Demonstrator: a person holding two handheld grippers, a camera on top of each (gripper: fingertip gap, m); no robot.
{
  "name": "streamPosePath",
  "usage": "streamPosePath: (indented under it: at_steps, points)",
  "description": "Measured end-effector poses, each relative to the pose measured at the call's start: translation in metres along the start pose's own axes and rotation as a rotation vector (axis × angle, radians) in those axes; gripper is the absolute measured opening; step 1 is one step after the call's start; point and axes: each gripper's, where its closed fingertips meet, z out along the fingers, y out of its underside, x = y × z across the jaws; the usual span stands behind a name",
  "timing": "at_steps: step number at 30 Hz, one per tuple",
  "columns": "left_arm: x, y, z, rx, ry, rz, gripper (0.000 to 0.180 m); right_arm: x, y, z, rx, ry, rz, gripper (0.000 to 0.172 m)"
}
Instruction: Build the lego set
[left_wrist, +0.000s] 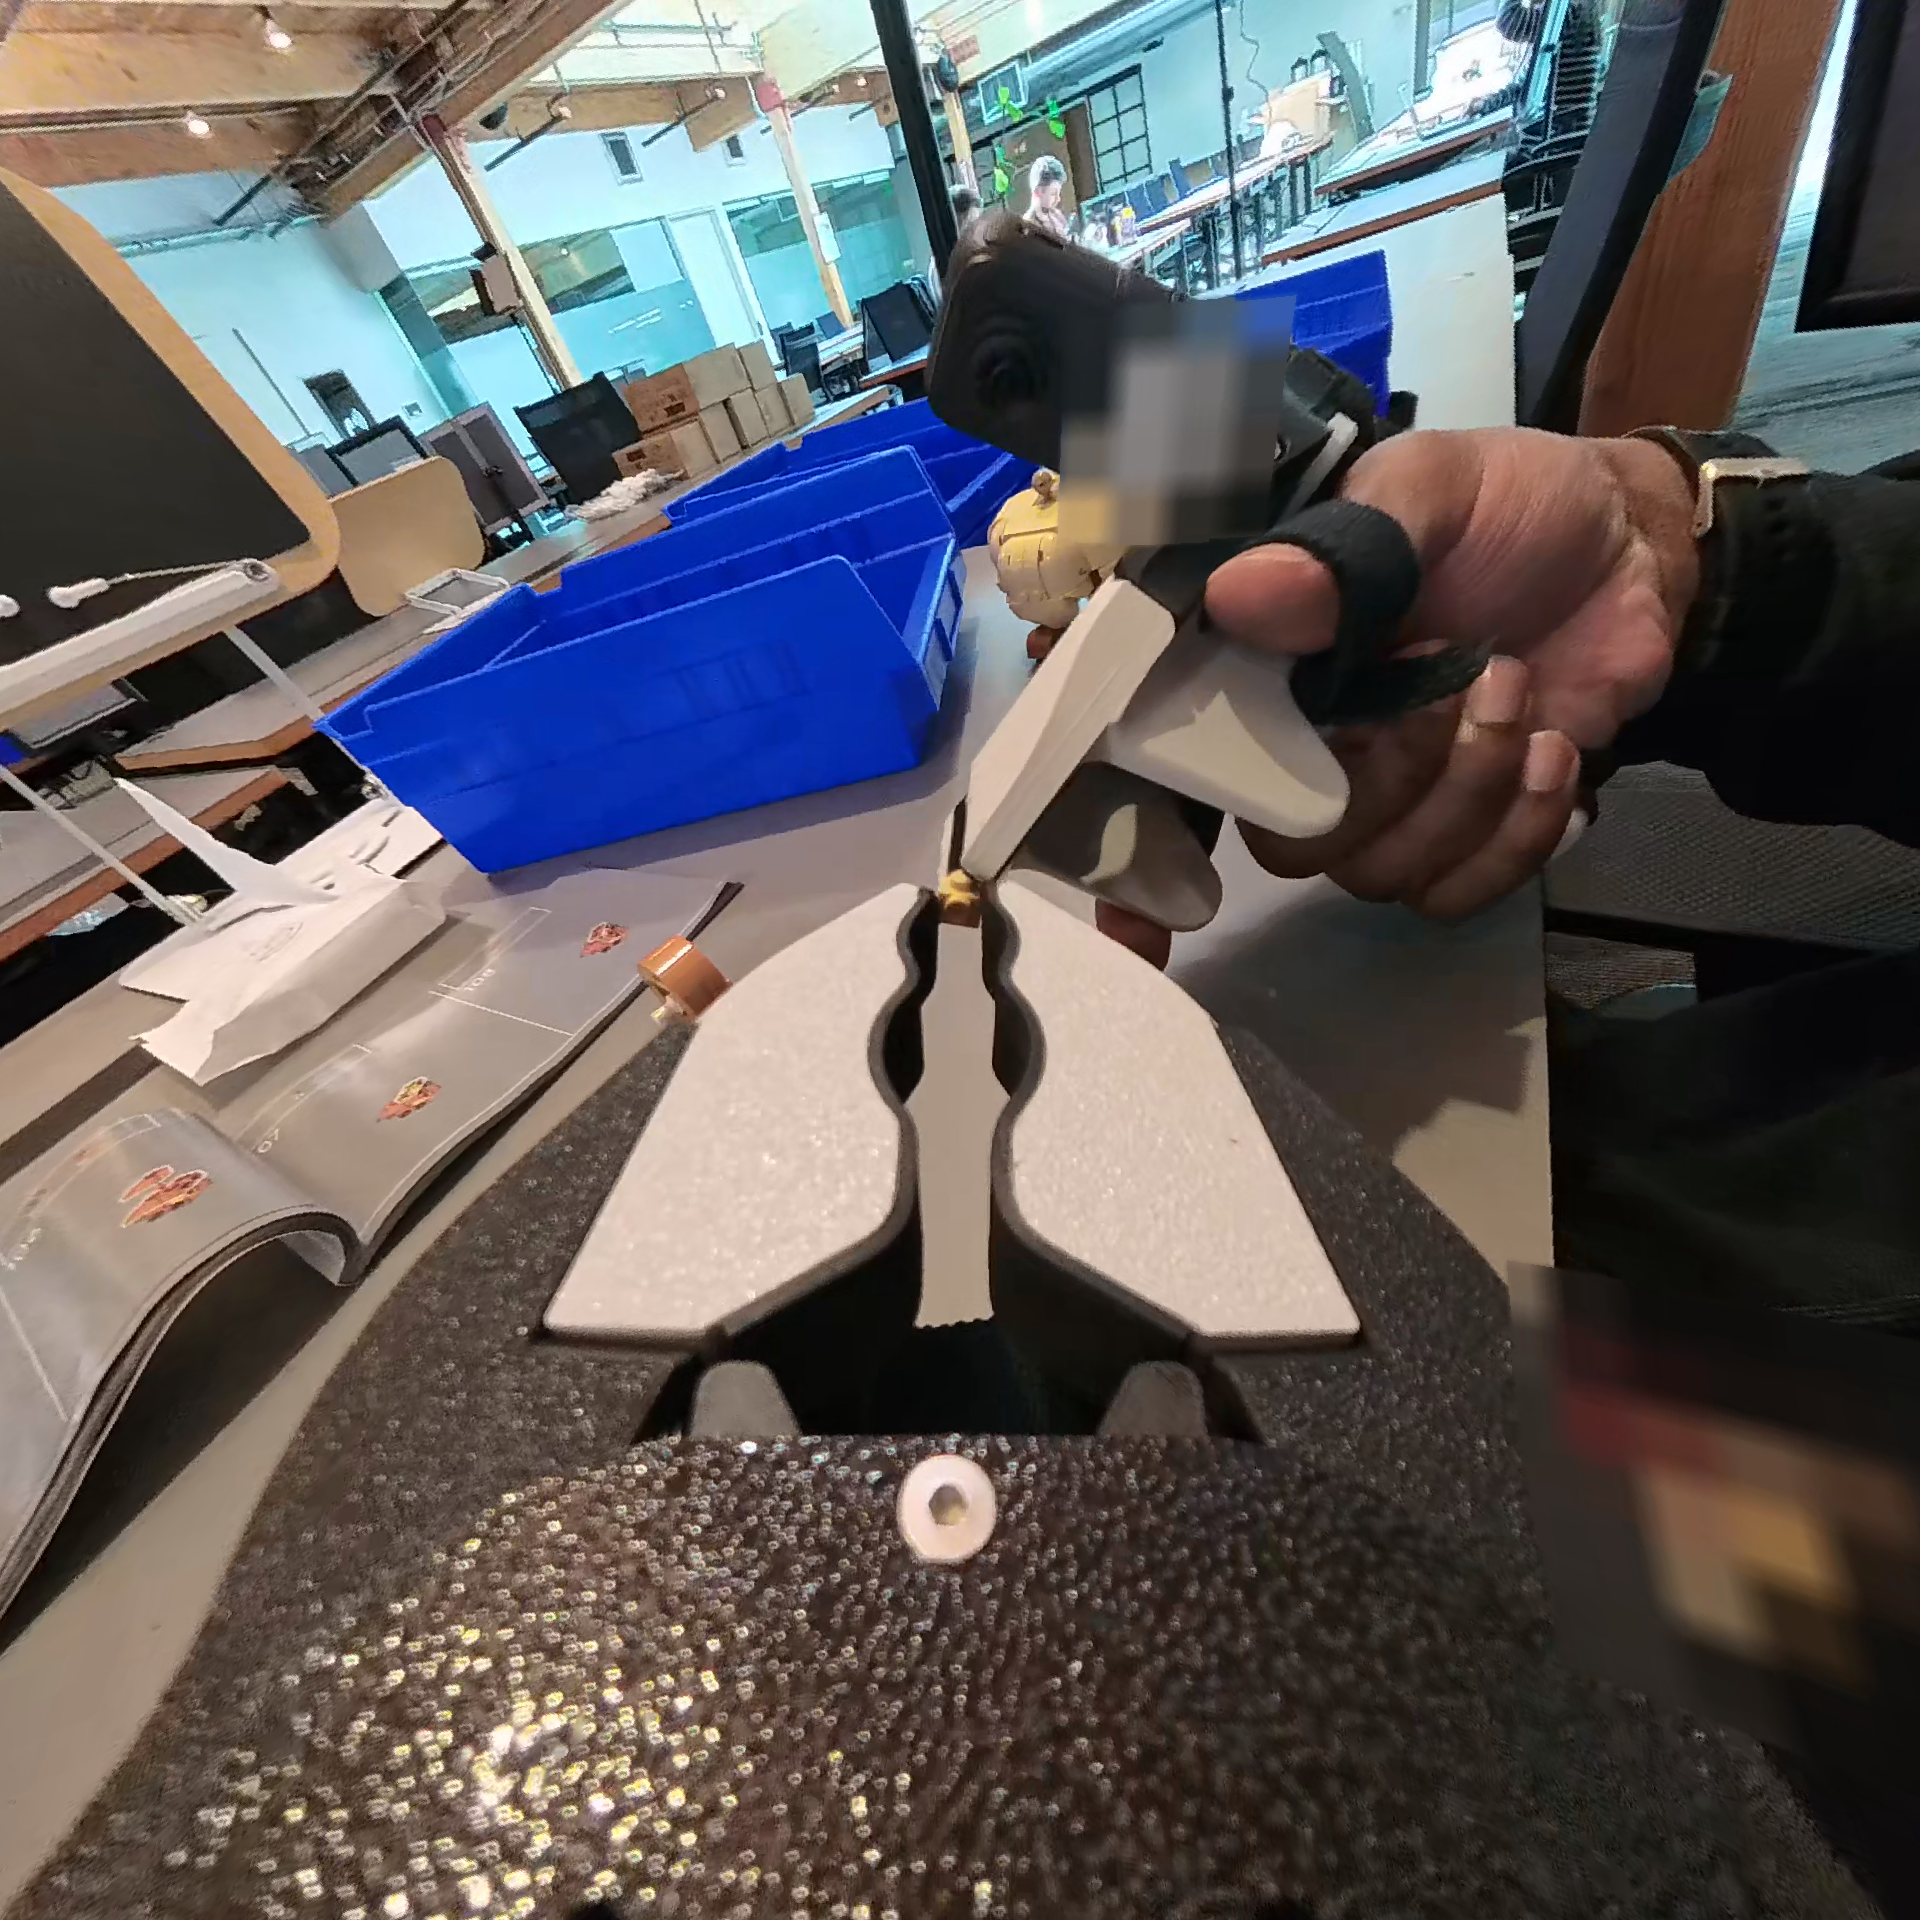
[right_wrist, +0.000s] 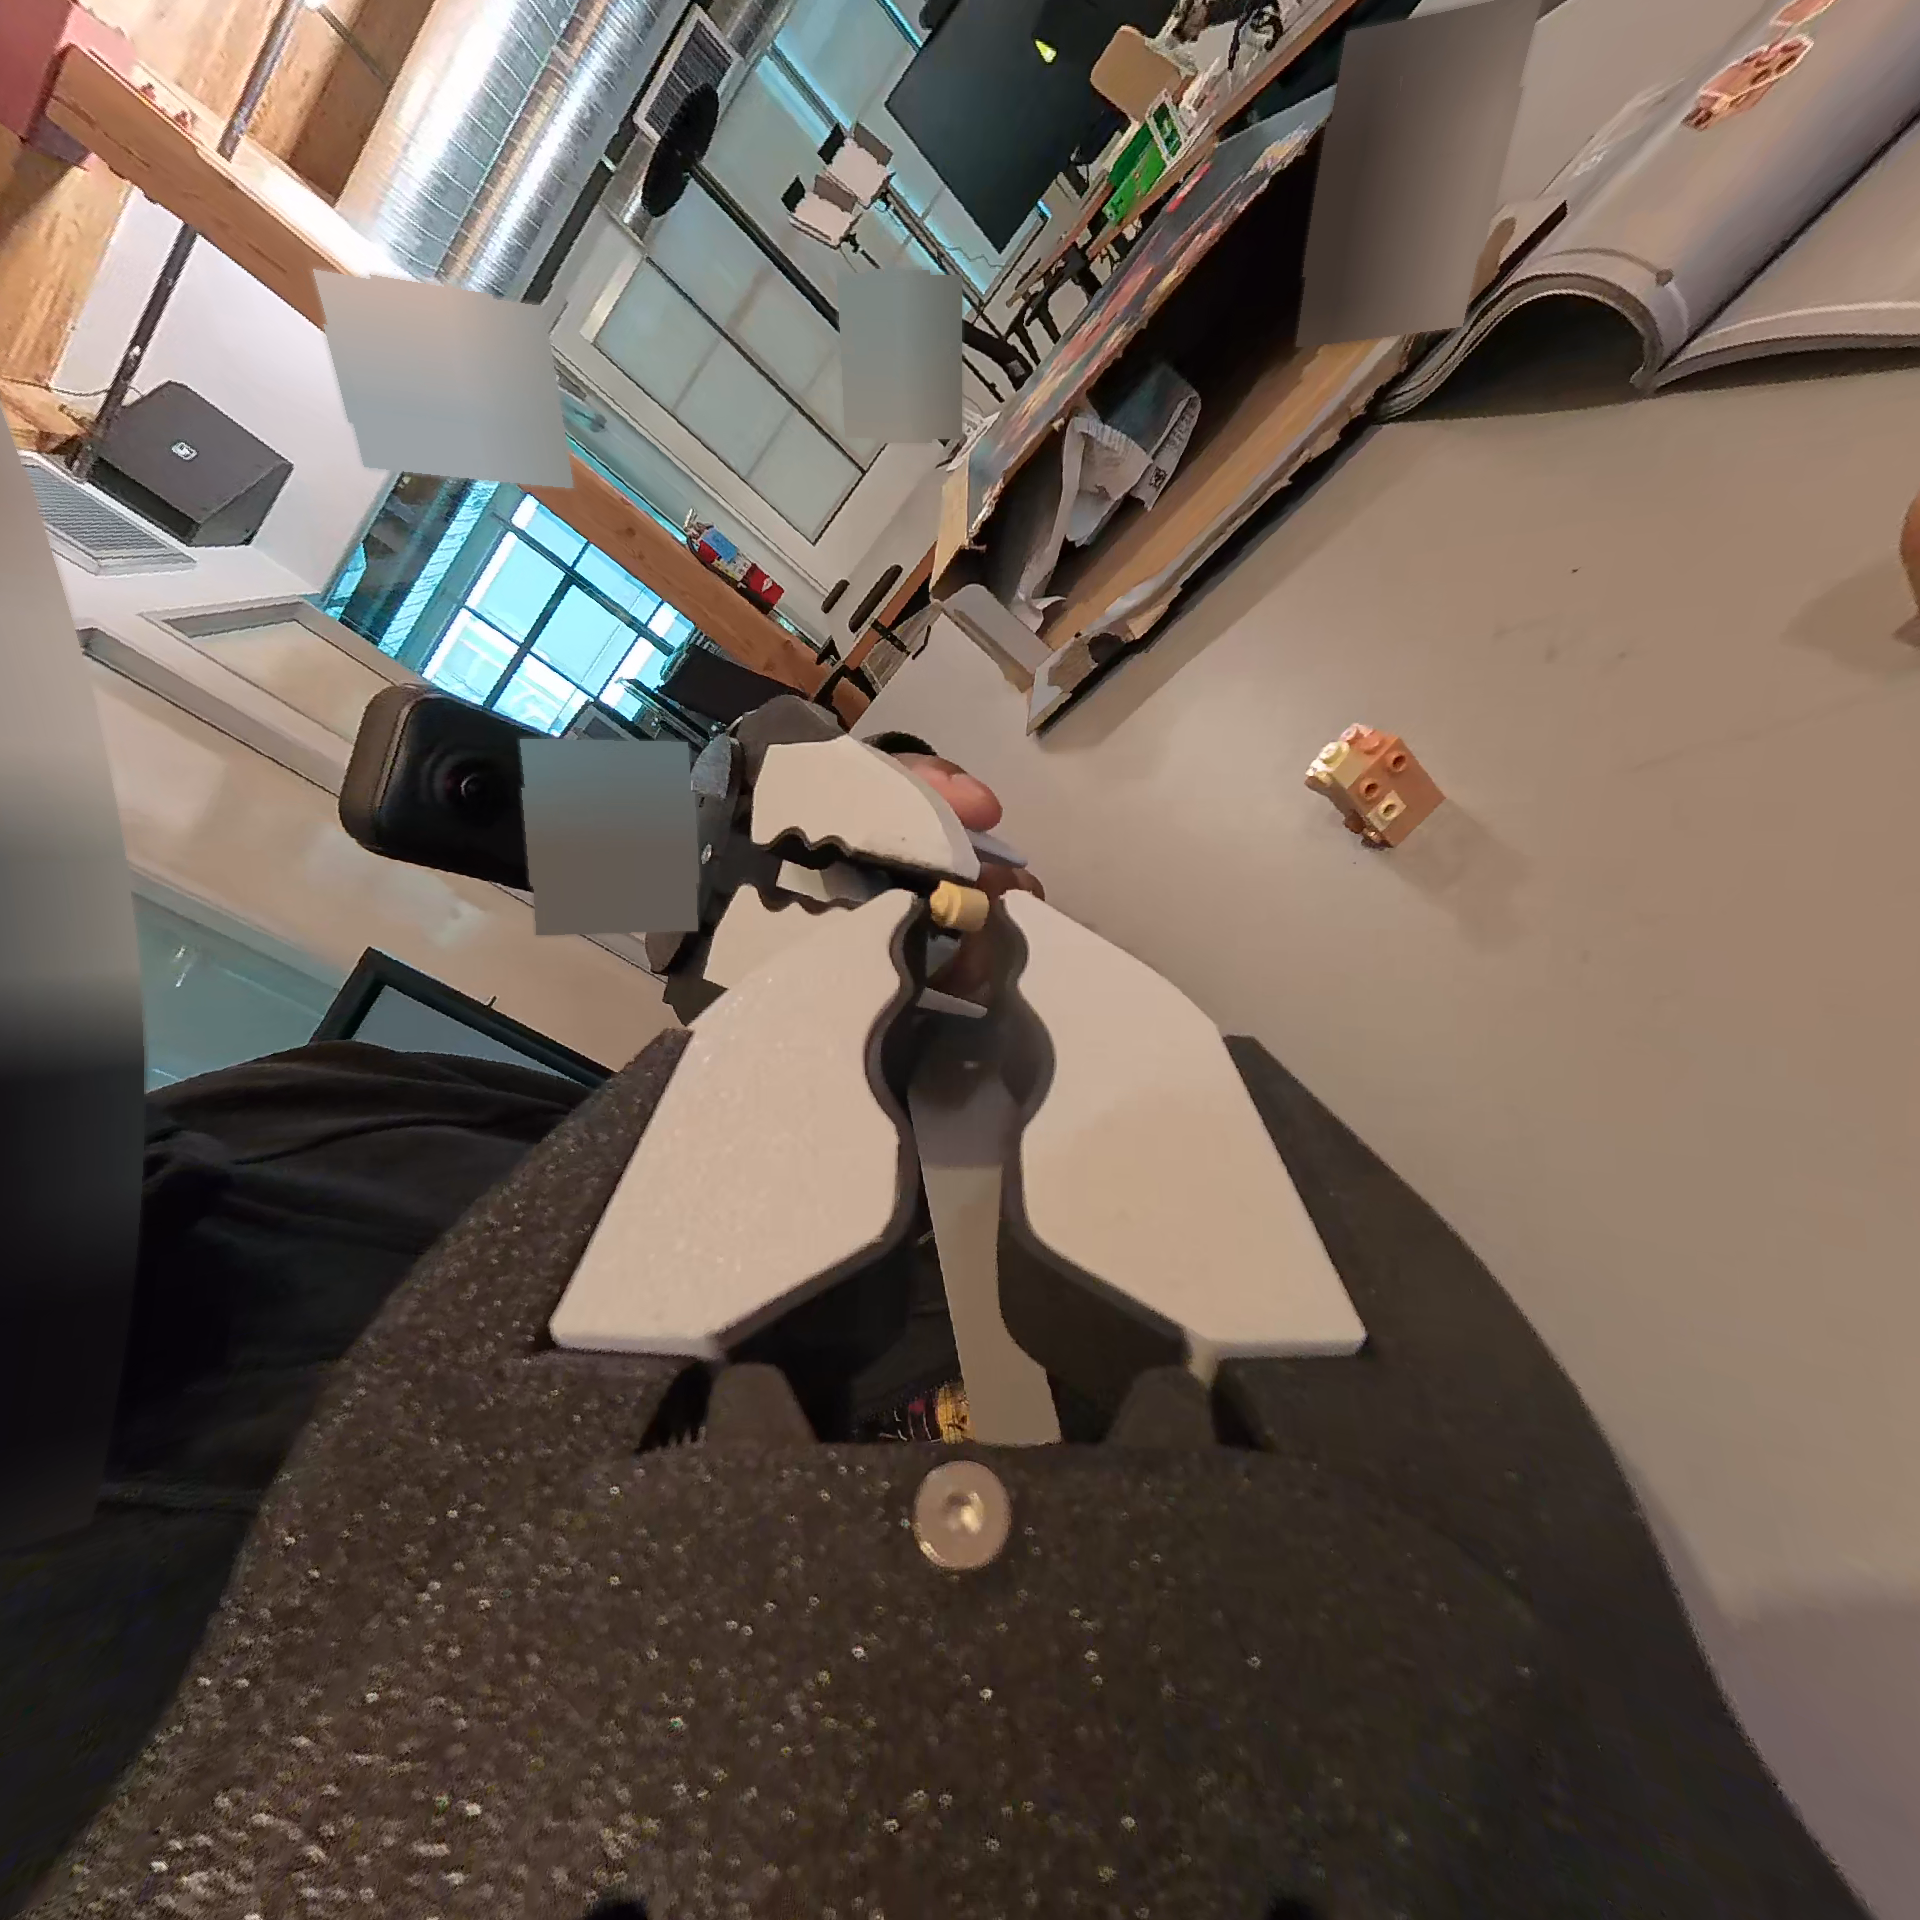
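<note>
You have 2 claws meeting tip to tip over the grey table (right_wrist: 1455, 1143), and between them sits 1 tiny toy brick piece (left_wrist: 958, 902): a brown block below with a cream-yellow stud on top, the stud showing as a pale round peg (right_wrist: 958, 908) from the other side. Your left claw (left_wrist: 956, 914) is nearly closed, its 2 tips pinching the brown part. Your right claw (right_wrist: 961, 920) is also almost closed, its tips at the cream stud, though whether both pads press on it is hard to tell. Right of your right claw, well apart, lies 1 small brown-and-cream brick cluster (right_wrist: 1371, 788). Left of your left claw are 1 brown ring piece (left_wrist: 681, 971), 1 open booklet (left_wrist: 312, 1122) and 1 blue bin (left_wrist: 665, 707) with more behind it.
</note>
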Motion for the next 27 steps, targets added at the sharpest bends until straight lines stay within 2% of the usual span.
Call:
streamPosePath:
  at_steps: [6, 15, 16, 20, 24, 27]
  points:
    - [-0.002, -0.004, -0.004, 0.04, -0.032, 0.041, 0.007, -0.002, 0.0, 0.0, 0.003, -0.004, -0.008, 0.015]
    - [0.0, -0.008, -0.004, 0.064, -0.069, 0.135, 0.007, -0.01, 0.001, 0.002, 0.002, -0.063, 0.015, 0.013]
    - [0.002, -0.009, -0.005, 0.073, -0.063, 0.144, 0.007, -0.011, -0.001, 0.001, 0.01, -0.071, 0.022, 0.008]
    - [0.008, -0.005, -0.005, 0.056, -0.018, 0.16, 0.005, -0.012, 0.001, -0.001, -0.012, -0.099, 0.009, 0.008]
    - [0.015, -0.002, -0.011, 0.049, 0.066, 0.154, 0.016, -0.014, 0.007, -0.004, -0.097, -0.121, -0.04, 0.007]
    - [0.018, 0.0, -0.017, 0.034, 0.148, 0.185, 0.018, -0.015, 0.016, -0.004, -0.216, -0.126, -0.099, 0.007]
